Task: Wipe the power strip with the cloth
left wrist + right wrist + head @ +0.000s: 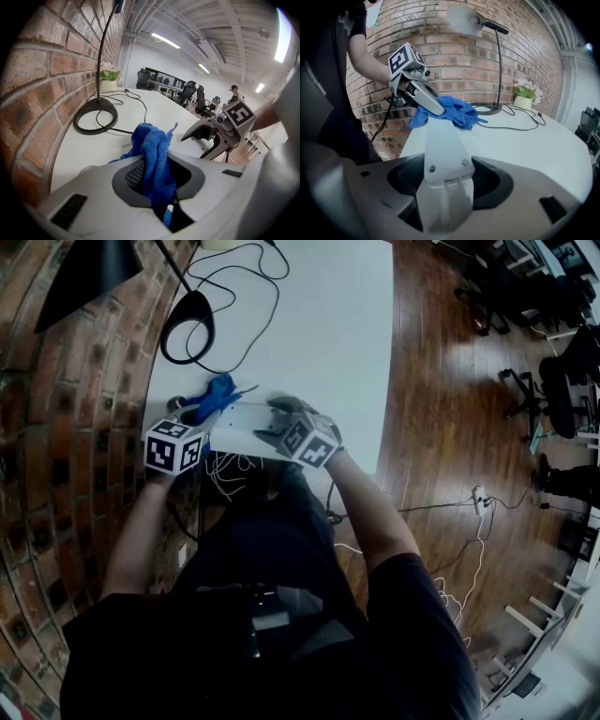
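**Two grippers, one power strip, at the near edge of the table**

Both tools have something in them. The right gripper point(272, 427) is clamped across one end of the white power strip point(443, 145). The strip runs straight out from its jaws towards the brick wall point(75, 427). It sits over the near edge of the white table point(328, 334), and I cannot say whether it rests there or is held just clear.

The left gripper point(438, 108) has its jaws pinched on a bunched blue cloth point(152, 159), with folds spilling out beyond the tips. The cloth lies on the far end of the strip. A desk lamp point(96, 117) with a ring base stands further back, well apart from the work.

I would expect the strip to be light and stiff, a hard plastic bar that will not bend under a wipe. Its shell looks smooth, so held by one end it could pivot or slide if the cloth pushes sideways. A hold across the narrow width near one end, as here, seems right and leaves the long face free.

The cloth looks soft, limp and slightly grippy. It is best taken by a gathered wad, so that fabric rather than jaw meets the plastic.
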`<state>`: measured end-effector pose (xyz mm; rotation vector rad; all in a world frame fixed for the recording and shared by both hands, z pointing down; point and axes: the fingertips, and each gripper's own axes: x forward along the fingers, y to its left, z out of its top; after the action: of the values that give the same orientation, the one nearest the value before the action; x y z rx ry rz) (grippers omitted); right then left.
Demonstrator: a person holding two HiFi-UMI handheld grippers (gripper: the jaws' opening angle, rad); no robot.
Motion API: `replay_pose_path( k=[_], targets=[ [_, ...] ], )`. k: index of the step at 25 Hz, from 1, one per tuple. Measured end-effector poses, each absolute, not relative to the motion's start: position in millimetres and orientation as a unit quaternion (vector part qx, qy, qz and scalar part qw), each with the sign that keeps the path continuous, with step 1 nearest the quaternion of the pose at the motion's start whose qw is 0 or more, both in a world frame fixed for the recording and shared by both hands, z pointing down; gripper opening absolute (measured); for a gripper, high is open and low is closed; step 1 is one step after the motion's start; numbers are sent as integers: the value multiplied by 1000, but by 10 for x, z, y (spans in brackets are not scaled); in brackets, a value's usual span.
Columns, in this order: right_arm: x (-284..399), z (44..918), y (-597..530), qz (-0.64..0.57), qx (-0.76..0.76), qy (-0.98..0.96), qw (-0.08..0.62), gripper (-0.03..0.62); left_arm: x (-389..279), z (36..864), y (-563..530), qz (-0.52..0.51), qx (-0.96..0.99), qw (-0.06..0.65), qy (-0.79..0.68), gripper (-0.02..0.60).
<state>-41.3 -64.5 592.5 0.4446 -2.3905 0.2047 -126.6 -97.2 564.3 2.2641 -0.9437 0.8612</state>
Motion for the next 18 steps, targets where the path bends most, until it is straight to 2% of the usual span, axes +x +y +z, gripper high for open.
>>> replay_pose_path(
  k=[5,9,18],
  targets=[
    [-426,5916,-664,76,170,-919,348,304,-1379,5643,-1012,321,833,271,-360,72],
    [-429,5918,-662,76,171,-919,348,304,-1428,5639,-1024,305,827,300,-365,71],
    [-413,5922,-651,86,173,-918,347,304,-1466,5626,-1028,309,830,288,-365,71]
  ],
)
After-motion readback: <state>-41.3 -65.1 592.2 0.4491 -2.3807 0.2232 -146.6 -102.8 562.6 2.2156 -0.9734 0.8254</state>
